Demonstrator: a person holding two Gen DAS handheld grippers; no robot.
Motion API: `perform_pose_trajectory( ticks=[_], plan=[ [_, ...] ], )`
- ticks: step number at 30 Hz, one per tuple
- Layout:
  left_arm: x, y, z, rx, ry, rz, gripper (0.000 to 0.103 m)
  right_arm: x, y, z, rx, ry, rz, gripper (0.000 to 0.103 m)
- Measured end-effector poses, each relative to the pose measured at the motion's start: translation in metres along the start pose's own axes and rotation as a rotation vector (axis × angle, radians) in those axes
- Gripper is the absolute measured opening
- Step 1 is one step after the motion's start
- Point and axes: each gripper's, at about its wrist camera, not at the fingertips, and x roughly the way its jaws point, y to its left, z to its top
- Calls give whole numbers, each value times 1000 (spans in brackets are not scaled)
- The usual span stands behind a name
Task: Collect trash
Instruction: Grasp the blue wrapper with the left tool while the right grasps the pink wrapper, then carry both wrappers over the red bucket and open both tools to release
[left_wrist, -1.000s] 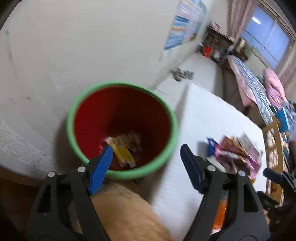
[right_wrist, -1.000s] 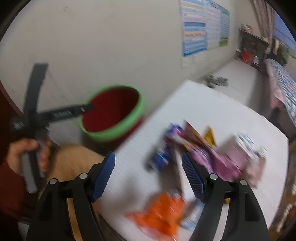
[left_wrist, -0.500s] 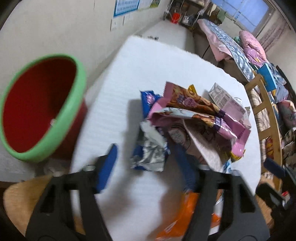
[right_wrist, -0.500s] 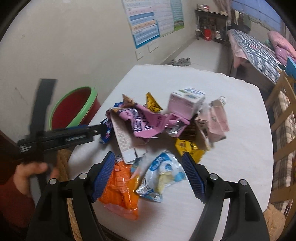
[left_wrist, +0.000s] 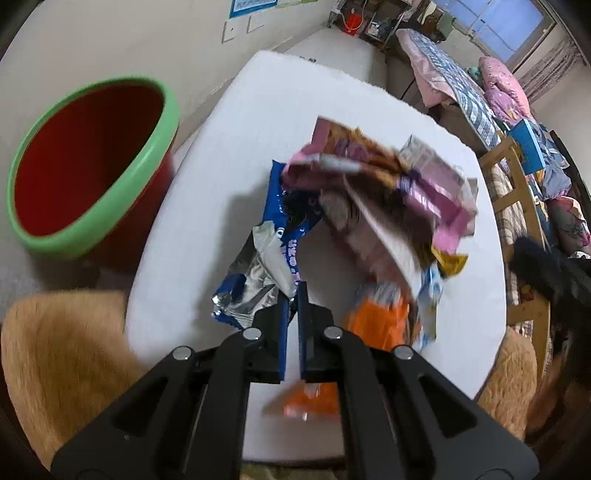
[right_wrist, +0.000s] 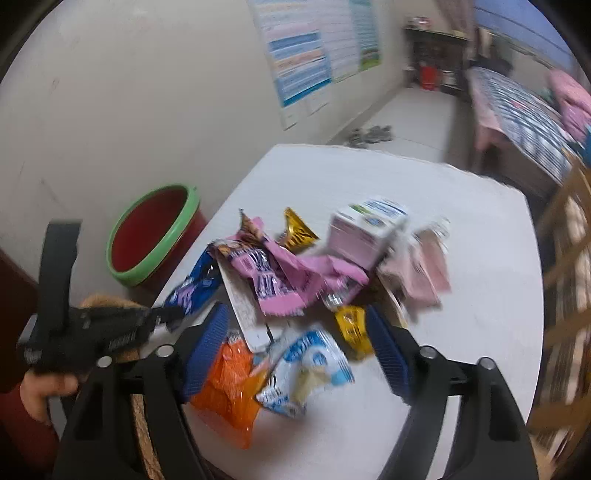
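The blue foil wrapper (left_wrist: 275, 254) lies at the near-left edge of the trash pile on the white worktop (left_wrist: 229, 155), and my left claw (left_wrist: 291, 295) has its jaws pinched narrow on the wrapper's torn silver corner. I judge it feather-light, crinkly and slick, so a pinch on a folded edge like this one should hold best. My right claw (right_wrist: 297, 343) hangs wide and empty over the orange packet (right_wrist: 229, 384) and the white-blue pouch (right_wrist: 310, 369). The left view looks deep into the red bin (left_wrist: 88, 162) beside the worktop; the right view alone shows the pink carton (right_wrist: 364, 234) clearly and the hand (right_wrist: 42, 391) gripping the left claw.
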Motion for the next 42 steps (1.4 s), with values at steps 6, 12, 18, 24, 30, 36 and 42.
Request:
perform_pose_trajectory(
  ticks=[6,12,18,24,30,36,42],
  plan=[
    [6,5,-17,-16,38,12,9,38,25,53,-147,80,24,82],
    [-14,12,-26,-32,9,9,43,92,29,61,-174,216,27,81],
    [-19,17,-17,-6,-19,46,43,102,23,44,-106,259,104,54],
    [12,9,-2,20,17,71,43,71,17,40,-36,170,137,45],
    [41,12,-1,-18,75,75,36,33,8,32,41,72,116,45],
    [19,17,1,-83,5,61,9,-2,4,30,105,-6,122,46],
    [-28,18,10,-94,-133,102,8,-22,21,36,98,-83,122,45]
  ],
)
